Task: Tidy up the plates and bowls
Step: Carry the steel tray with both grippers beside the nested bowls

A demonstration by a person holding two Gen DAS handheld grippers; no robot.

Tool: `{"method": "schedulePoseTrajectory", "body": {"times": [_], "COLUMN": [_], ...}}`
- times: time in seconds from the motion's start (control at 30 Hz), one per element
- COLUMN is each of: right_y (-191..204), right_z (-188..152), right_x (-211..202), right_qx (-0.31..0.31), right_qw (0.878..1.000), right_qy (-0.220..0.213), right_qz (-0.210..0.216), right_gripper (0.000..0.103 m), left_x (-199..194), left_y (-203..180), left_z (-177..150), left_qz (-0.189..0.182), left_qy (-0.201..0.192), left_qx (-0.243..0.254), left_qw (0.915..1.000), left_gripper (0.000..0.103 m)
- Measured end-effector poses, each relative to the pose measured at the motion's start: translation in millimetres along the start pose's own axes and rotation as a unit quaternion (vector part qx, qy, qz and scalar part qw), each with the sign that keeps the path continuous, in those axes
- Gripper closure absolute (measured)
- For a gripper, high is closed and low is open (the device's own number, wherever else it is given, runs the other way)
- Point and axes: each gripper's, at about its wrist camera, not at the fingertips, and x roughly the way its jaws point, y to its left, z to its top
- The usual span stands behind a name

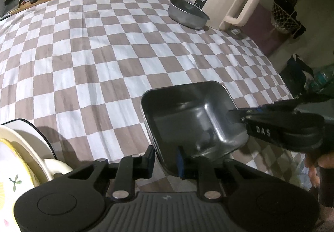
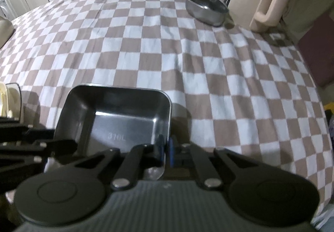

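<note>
"316L" inside square tray (image 2: 117, 119)

One square dish (image 1: 187, 119); one round bowl (image 1: 187, 13)

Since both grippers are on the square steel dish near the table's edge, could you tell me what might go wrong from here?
1. Both the left gripper and the right gripper only pinch the thin rim of the square dish; smooth steel could slip or tilt.
2. The stacked plates sit close by on the left; a swing could knock them.

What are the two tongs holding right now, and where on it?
Both grip the square metal dish: the right tongs pinch its right rim, the left tongs straddle its near wall.
</note>
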Motion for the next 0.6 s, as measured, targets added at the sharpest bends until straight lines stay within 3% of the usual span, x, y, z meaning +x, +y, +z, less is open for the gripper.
{"method": "schedulePoseTrajectory", "body": {"times": [0.33, 0.43, 0.47, 0.53, 0.6], "right_y": [-2, -4, -4, -4, -3], "right_z": [5, 0, -1, -3, -5], "right_x": [6, -1, -3, -6, -9], "right_qx": [0.003, 0.006, 0.008, 0.008, 0.005], "right_qw": [1.0, 1.0, 1.0, 1.0, 1.0], "right_qy": [0.007, 0.004, 0.002, -0.002, -0.007], "right_qz": [0.01, 0.023, 0.025, 0.023, 0.021], "right_gripper": [0.094, 0.086, 0.081, 0.069, 0.049], "left_x": [-1, -1, -1, -2, -3], "left_y": [0, 2, 2, 2, 2], "left_z": [2, 3, 3, 3, 3], "left_qz": [0.009, 0.013, 0.015, 0.017, 0.016], "left_qy": [-0.004, -0.005, -0.005, -0.005, -0.005], "left_qx": [0.001, -0.002, -0.002, -0.001, 0.0], "left_qw": [1.0, 0.9999, 0.9999, 0.9998, 0.9999], "left_gripper": [0.077, 0.073, 0.068, 0.059, 0.05]}}
